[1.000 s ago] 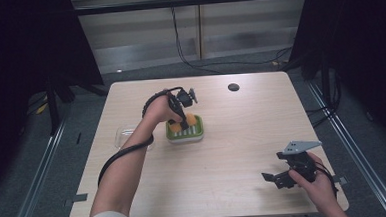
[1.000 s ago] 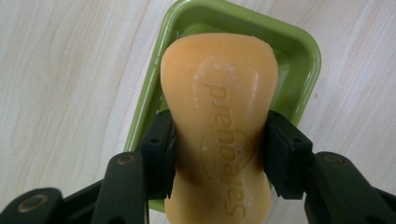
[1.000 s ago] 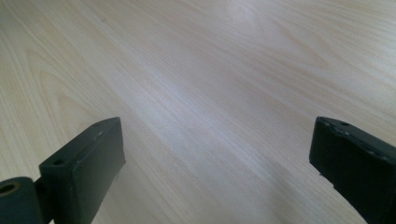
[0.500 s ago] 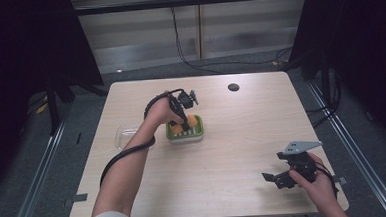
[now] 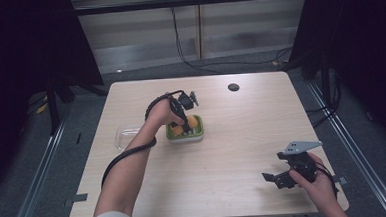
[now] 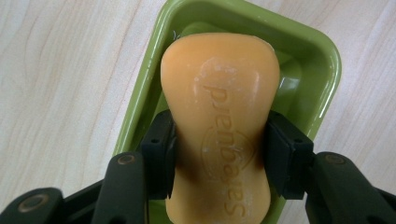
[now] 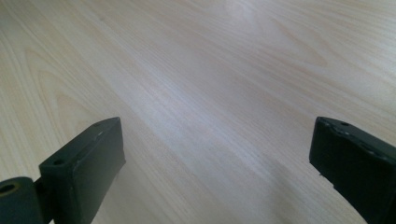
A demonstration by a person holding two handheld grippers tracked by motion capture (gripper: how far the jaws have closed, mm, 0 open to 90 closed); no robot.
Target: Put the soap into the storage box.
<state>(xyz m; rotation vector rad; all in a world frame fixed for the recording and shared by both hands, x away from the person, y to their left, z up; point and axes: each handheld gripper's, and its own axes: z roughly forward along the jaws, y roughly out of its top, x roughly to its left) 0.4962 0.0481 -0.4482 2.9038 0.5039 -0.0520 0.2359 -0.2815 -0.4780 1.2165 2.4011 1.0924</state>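
An orange bar of soap (image 6: 219, 116) with stamped lettering is clamped between the two black jaws of my left gripper (image 6: 219, 154), right over a green soap dish (image 6: 322, 70). In the high view that gripper (image 5: 182, 125) points down into the green dish (image 5: 197, 136) at the table's middle left, the orange soap (image 5: 192, 123) showing beside it. My right gripper (image 5: 277, 176) rests low near the table's front right corner, its jaws (image 7: 215, 158) spread wide over bare wood with nothing between them.
A clear plastic lid or tray (image 5: 125, 137) lies just left of the green dish, partly behind the forearm. A small dark round cap (image 5: 233, 87) sits at the far side of the light wooden table (image 5: 242, 136). Dark curtains and cables surround the table.
The left hand has hardly shifted over the green dish with the soap. The right gripper stays in place at the front right.
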